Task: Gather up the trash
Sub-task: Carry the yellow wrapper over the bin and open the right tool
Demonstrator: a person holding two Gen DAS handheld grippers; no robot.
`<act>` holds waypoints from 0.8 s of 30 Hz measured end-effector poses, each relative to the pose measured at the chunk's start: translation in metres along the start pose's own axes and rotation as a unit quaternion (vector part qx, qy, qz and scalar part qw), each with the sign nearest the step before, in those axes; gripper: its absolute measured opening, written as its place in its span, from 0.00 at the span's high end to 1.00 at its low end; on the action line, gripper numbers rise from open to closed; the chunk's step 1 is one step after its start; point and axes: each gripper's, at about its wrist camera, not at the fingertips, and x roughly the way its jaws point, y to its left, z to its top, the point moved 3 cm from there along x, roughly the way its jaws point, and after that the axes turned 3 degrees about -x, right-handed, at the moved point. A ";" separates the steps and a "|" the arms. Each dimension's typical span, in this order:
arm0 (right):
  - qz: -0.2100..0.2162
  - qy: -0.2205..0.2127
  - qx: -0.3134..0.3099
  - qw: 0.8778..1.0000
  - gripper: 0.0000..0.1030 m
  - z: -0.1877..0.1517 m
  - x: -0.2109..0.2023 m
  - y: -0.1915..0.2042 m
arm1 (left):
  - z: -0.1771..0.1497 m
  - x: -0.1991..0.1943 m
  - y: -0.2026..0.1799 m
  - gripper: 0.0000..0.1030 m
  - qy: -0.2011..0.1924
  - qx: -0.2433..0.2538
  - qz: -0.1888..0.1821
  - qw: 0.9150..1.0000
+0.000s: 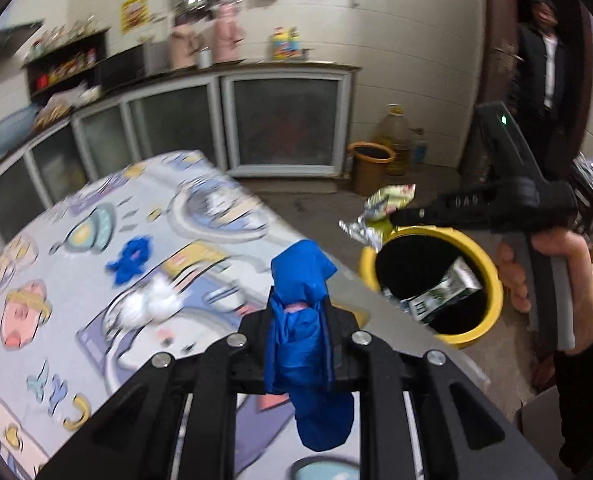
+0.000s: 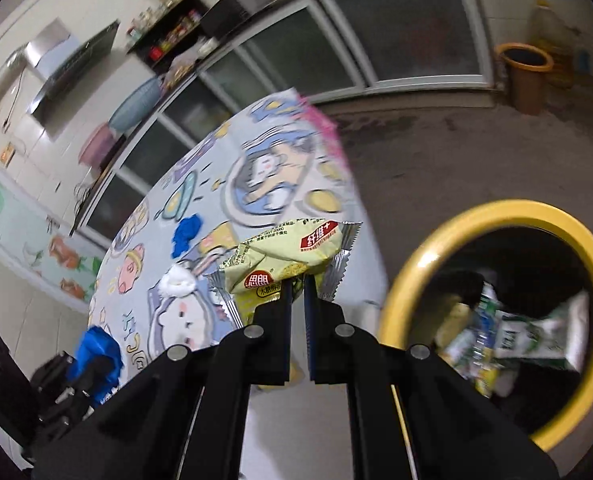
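**kitchen_lurker:** ok what's each hand got right now?

**binwatch:** Left gripper (image 1: 298,344) is clamped on a crumpled blue wrapper (image 1: 302,320) — the thing sticks up above the fingers and hangs down below them too. It's over the near edge of the table with the cartoon tablecloth (image 1: 96,240). Right gripper (image 2: 296,292) has its jaws pinched nearly together on a yellow-green snack packet (image 2: 284,256), silver crimped ends poking out both sides.

**kitchen_lurker:** and the bin?

**binwatch:** Yellow-rimmed trash bin (image 1: 492,280) on the floor just beside the table. From the left wrist view you can see the right gripper (image 1: 400,216) holding the snack packet (image 1: 380,208) above the bin's far rim, with the person's hand (image 1: 552,276) around the handle. Inside there's already stuff: a green-and-white carton (image 1: 440,292) and some other wrappers, too blurry to name.

**kitchen_lurker:** anything left on the table?

**binwatch:** Yep — another blue scrap (image 1: 130,258) further back and a crumpled white tissue (image 1: 150,306) closer in, near each other but apart. Right wrist view shows the same pair, blue scrap (image 2: 186,234) and tissue (image 2: 178,280), just left of the packet. Whole left view is motion-blurred, so the small details are mushy.
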 end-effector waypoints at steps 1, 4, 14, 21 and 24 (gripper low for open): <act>-0.005 -0.005 0.007 1.000 0.94 -0.003 -0.008 -0.009 | 0.005 0.003 -0.013 0.84 0.000 0.011 -0.012 1.000; -0.029 -0.019 0.023 0.999 0.94 -0.011 -0.028 -0.041 | 0.014 0.013 -0.043 0.84 -0.003 0.035 -0.029 0.999; -0.088 -0.036 0.072 0.993 0.94 -0.032 -0.053 -0.123 | 0.026 0.051 -0.108 0.84 0.010 0.087 -0.053 0.995; -0.116 -0.031 0.080 0.989 0.94 -0.043 -0.050 -0.150 | 0.027 0.069 -0.131 0.84 0.015 0.109 -0.055 0.992; -0.143 -0.031 0.072 0.987 0.94 -0.045 -0.047 -0.155 | 0.029 0.077 -0.138 0.84 0.015 0.115 -0.054 0.992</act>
